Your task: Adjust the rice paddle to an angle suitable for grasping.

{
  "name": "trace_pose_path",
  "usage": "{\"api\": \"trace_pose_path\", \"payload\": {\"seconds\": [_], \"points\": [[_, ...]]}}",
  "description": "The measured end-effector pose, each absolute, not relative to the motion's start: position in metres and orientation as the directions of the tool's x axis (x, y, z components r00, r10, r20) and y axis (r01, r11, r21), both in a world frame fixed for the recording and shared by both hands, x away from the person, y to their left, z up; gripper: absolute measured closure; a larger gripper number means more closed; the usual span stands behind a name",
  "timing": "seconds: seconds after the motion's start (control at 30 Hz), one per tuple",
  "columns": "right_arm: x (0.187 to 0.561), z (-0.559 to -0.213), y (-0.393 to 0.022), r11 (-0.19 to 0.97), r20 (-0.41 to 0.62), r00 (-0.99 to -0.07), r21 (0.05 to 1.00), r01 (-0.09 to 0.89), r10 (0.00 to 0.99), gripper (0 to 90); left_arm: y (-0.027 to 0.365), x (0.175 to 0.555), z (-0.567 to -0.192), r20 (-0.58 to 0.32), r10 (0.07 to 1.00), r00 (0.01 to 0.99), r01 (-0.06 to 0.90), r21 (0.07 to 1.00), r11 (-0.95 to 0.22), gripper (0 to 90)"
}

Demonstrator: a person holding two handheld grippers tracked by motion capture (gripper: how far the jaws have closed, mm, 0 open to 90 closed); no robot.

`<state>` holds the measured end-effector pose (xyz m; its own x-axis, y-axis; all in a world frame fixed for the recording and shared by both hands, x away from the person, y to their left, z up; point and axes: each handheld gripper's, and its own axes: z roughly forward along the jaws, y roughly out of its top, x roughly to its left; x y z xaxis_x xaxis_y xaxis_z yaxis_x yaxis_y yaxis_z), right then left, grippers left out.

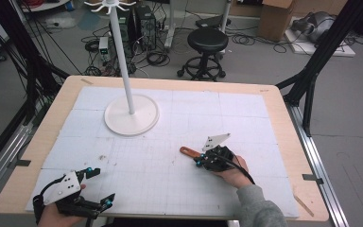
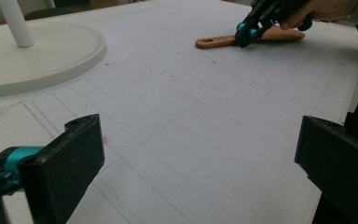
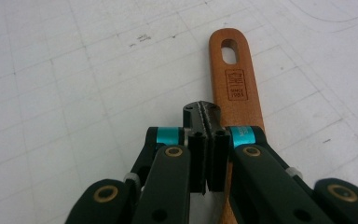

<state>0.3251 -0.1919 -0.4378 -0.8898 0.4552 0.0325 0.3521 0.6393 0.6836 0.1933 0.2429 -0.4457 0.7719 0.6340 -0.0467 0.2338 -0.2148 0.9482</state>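
Right tool (image 3: 206, 122), pressed together empty, sits over the flat orange-brown wooden handle (image 3: 233, 79); spread first, straddle its edges. Left tool (image 1: 97, 187) spread.

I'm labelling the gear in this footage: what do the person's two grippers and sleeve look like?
Both the left gripper and the right gripper are black linkage tools with teal collars near the jaws. Each carries a grey three-cornered plate dotted with small holes, and a black cable trails from the right one. Brass-coloured pivot pins show on its arms. The right arm wears a grey sleeve.
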Motion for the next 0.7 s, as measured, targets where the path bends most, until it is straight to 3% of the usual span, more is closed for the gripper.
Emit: {"api": "trace_pose_path", "payload": {"seconds": [0.07, 0.23, 0.4, 0.5, 0.7], "points": [[0.325, -0.435, -0.195, 0.619, 0.041, -0.886, 0.7, 0.355, 0.463, 88.5, 0.243, 0.193, -0.445, -0.045, 0.634, 0.772, 0.231, 0.949, -0.214, 1.8], [0.322, -0.427, -0.203, 0.569, 0.05, -0.87, 0.738, 0.363, 0.49, 73.2, 0.244, 0.194, -0.445, -0.045, 0.635, 0.771, 0.23, 0.95, -0.212, 1.9], [0.321, -0.423, -0.205, 0.548, 0.047, -0.854, 0.748, 0.373, 0.518, 56.7, 0.244, 0.194, -0.445, -0.043, 0.633, 0.773, 0.228, 0.95, -0.213, 1.8], [0.321, -0.422, -0.208, 0.534, 0.083, -0.85, 0.745, 0.399, 0.52, 41.6, 0.244, 0.194, -0.445, -0.041, 0.633, 0.773, 0.227, 0.95, -0.216, 1.9], [0.322, -0.421, -0.214, 0.505, 0.117, -0.834, 0.748, 0.431, 0.538, 30.9, 0.244, 0.194, -0.445, -0.043, 0.634, 0.772, 0.229, 0.949, -0.214, 1.9]]}}
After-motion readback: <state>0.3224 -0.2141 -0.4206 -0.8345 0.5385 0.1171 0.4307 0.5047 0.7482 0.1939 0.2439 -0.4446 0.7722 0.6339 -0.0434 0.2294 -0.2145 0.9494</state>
